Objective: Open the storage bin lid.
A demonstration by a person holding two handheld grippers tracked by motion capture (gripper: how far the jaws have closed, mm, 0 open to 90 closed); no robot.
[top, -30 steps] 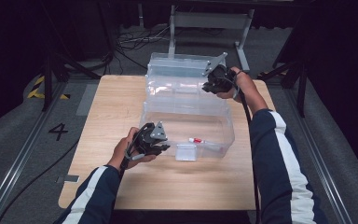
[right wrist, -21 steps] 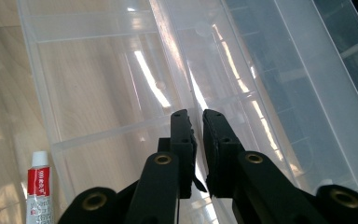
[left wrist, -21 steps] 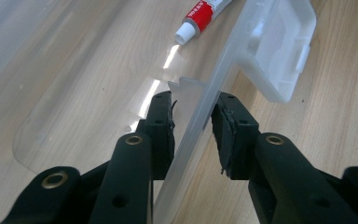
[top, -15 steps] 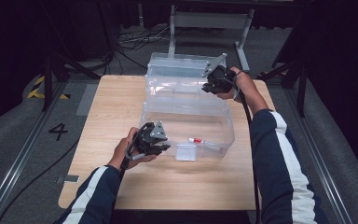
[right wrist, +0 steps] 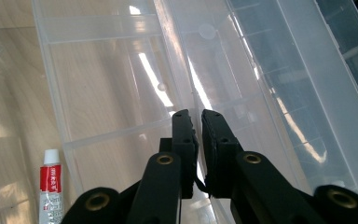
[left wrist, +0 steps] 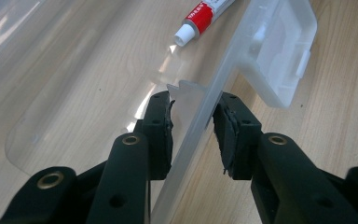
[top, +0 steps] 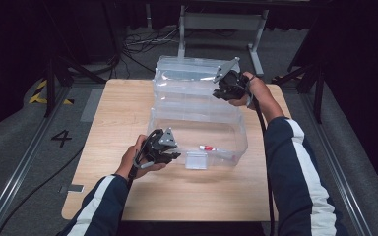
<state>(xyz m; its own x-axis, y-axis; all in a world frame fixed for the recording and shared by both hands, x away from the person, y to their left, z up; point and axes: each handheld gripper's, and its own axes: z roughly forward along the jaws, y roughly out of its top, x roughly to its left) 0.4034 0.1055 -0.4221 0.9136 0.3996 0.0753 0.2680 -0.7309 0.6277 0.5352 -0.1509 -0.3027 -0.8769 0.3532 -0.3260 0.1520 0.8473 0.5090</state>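
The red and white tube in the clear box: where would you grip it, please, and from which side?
Grip the tube across its body, coming straight down through the open top of the clear box. It lies flat on the floor, walls all round, so the sides look blocked.

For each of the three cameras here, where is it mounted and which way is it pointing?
High view: fixed above the person's side, looking forward and down on the wooden table and clear plastic box; both forearms, left gripper and right gripper show.
Left gripper view: rides the left gripper, looking along its jaws astride the box's near wall.
Right gripper view: rides the right gripper, looking down into the box, jaws nearly closed on a wall edge.
Shared: the red-and-white tube inside the box.
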